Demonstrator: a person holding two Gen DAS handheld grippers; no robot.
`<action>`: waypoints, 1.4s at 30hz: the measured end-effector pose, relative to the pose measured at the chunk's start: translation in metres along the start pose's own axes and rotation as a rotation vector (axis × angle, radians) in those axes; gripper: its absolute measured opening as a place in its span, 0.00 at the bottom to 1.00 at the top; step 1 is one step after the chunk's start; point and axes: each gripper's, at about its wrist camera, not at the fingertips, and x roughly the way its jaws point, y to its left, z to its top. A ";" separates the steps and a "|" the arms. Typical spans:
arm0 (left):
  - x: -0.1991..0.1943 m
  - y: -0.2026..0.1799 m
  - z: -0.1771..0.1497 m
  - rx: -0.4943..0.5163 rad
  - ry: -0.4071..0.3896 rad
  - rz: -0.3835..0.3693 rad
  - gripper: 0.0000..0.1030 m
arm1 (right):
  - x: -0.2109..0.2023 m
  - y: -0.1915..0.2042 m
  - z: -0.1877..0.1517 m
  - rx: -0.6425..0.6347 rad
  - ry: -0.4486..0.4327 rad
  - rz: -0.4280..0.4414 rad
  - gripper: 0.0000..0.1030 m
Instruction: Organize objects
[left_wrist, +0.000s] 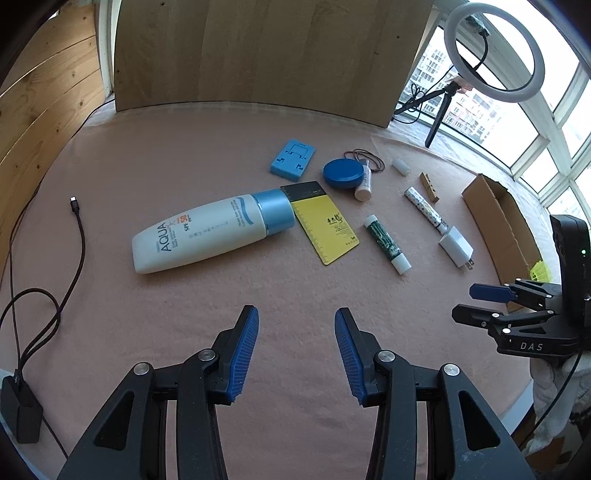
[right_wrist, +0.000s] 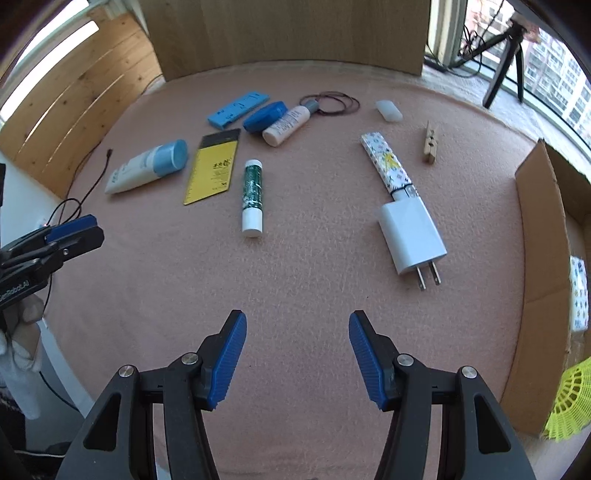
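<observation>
Left wrist view: my left gripper (left_wrist: 297, 350) hangs over bare pink cloth (left_wrist: 147, 302), its blue pads parted with nothing between them. Ahead of it a white sunscreen bottle (left_wrist: 207, 234) lies on its side, its blue cap touching a yellow card (left_wrist: 323, 229). Beyond these sit a blue block (left_wrist: 292, 159), a round blue tin (left_wrist: 343, 173) and a small white bottle (left_wrist: 364, 184). To the right lie a green-and-white stick (left_wrist: 386, 243), a patterned tube (left_wrist: 424, 210) and a white charger plug (left_wrist: 456, 246), the tube's end touching the plug. A wooden clothespin (left_wrist: 429, 187) lies just beyond the tube.

In the right wrist view, my right gripper (right_wrist: 297, 354) is likewise released and empty, poised above the cloth short of the plug's prongs. The cardboard box (right_wrist: 535, 258) stands at the right edge, with something yellow and meshed (right_wrist: 570, 398) inside.
</observation>
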 end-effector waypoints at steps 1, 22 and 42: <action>0.001 0.000 0.001 0.001 0.002 -0.004 0.45 | 0.001 0.000 0.000 0.010 -0.004 -0.012 0.52; -0.024 0.041 -0.016 -0.053 -0.018 -0.006 0.45 | 0.021 0.064 0.092 -0.069 -0.030 0.038 0.52; -0.034 0.093 -0.029 -0.134 -0.020 0.005 0.45 | 0.089 0.099 0.140 -0.161 0.085 -0.006 0.52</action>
